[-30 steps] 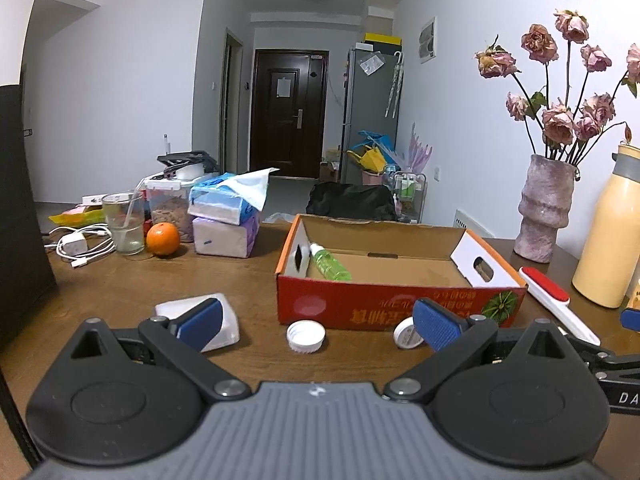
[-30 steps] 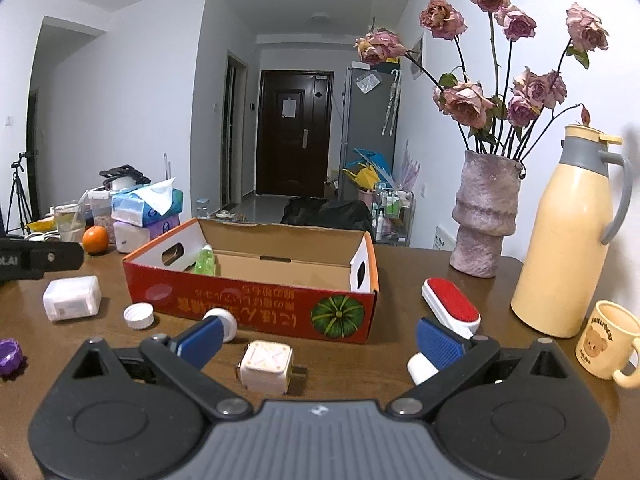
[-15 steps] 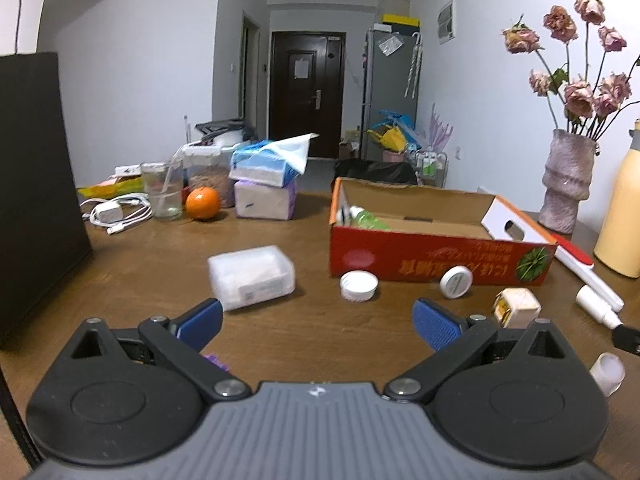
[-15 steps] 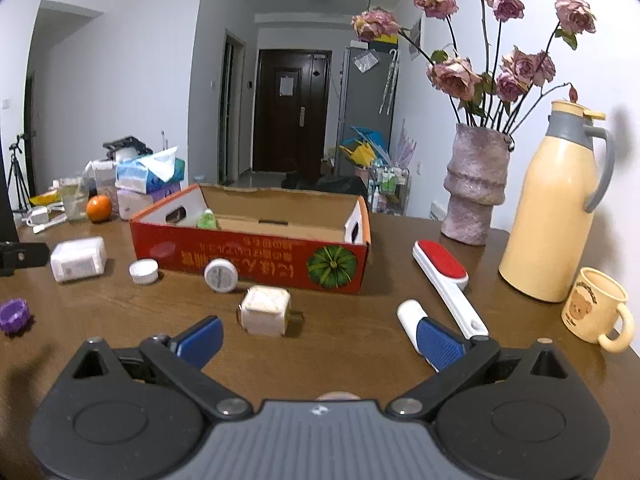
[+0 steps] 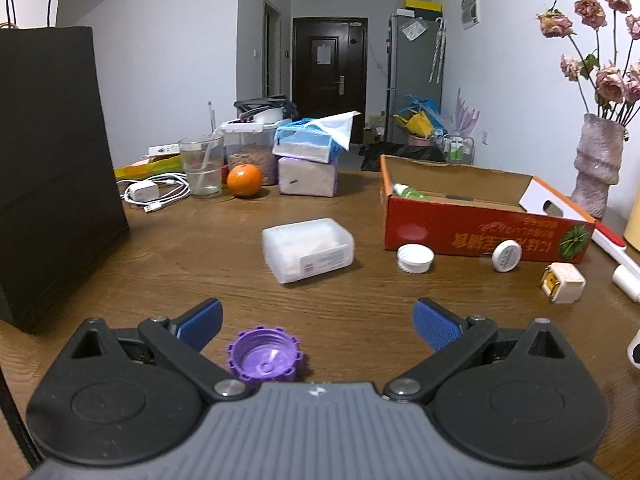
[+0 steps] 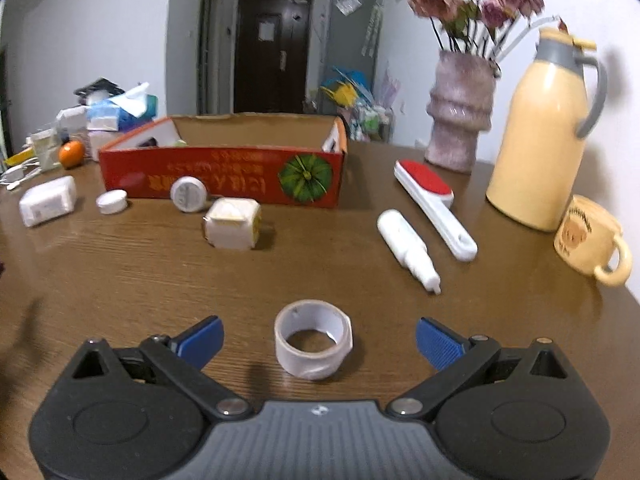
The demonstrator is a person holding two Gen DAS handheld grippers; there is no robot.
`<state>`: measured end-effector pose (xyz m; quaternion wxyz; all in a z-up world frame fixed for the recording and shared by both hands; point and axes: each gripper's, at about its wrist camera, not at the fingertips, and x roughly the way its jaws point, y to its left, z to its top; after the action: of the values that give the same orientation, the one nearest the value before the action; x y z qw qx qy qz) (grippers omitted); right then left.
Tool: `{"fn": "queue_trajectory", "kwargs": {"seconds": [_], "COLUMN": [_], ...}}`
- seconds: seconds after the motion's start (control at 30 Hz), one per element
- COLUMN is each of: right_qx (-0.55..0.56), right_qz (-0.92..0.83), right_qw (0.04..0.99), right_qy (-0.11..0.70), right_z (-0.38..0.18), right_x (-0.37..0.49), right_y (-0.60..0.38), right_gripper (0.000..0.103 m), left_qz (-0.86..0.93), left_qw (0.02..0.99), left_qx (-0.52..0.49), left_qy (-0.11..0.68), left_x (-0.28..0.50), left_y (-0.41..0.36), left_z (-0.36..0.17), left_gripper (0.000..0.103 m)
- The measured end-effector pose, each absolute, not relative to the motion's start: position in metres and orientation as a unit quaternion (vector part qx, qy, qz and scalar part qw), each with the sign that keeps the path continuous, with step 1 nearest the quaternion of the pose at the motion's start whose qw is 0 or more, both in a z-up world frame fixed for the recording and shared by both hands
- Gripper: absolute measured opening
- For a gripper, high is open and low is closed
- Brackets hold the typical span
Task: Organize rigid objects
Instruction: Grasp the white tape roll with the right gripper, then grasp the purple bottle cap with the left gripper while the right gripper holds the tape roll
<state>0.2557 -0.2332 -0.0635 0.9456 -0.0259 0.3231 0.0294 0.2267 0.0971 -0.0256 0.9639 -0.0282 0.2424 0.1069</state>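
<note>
My left tongs (image 5: 316, 320) tilt down over the tabletop (image 5: 160, 264), spread wide, with a purple cap (image 5: 265, 360) lying open side up at lower centre, near the left pad and untouched. At centre right the box (image 5: 480, 224) holds a green bottle (image 5: 408, 192) lying on its side in its left corner. My right tongs (image 6: 318, 338) also tilt down, jaws closing yet wide apart; a tape roll (image 6: 313, 338) lies between them at lower centre, hole upward, clear of both pads.
</note>
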Motion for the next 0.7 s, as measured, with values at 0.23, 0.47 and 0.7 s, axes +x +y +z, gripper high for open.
{"fn": "queue_trajectory", "kwargs": {"seconds": [0.23, 0.47, 0.7], "right_qx": [-0.004, 0.042, 0.052], "right_qz": [0.04, 0.022, 0.017], "right_qw": [0.939, 0.954, 0.959], "right_qy": [0.34, 0.296, 0.278], "right_z": [-0.073, -0.069, -0.069], "right_x": [0.265, 0.26, 0.26], "right_y": [-0.236, -0.248, -0.252], "right_gripper": [0.057, 0.042, 0.042], "left_qz": [0.114, 0.125, 0.136], "left_qw": [0.96, 0.956, 0.946], "left_qx": [-0.031, -0.016, -0.018], "left_qy": [0.254, 0.265, 0.293], "left_x": [0.231, 0.236, 0.244], "left_y": [0.107, 0.119, 0.134], "left_z": [-0.032, -0.039, -0.05], "left_gripper": [0.103, 0.103, 0.103]}}
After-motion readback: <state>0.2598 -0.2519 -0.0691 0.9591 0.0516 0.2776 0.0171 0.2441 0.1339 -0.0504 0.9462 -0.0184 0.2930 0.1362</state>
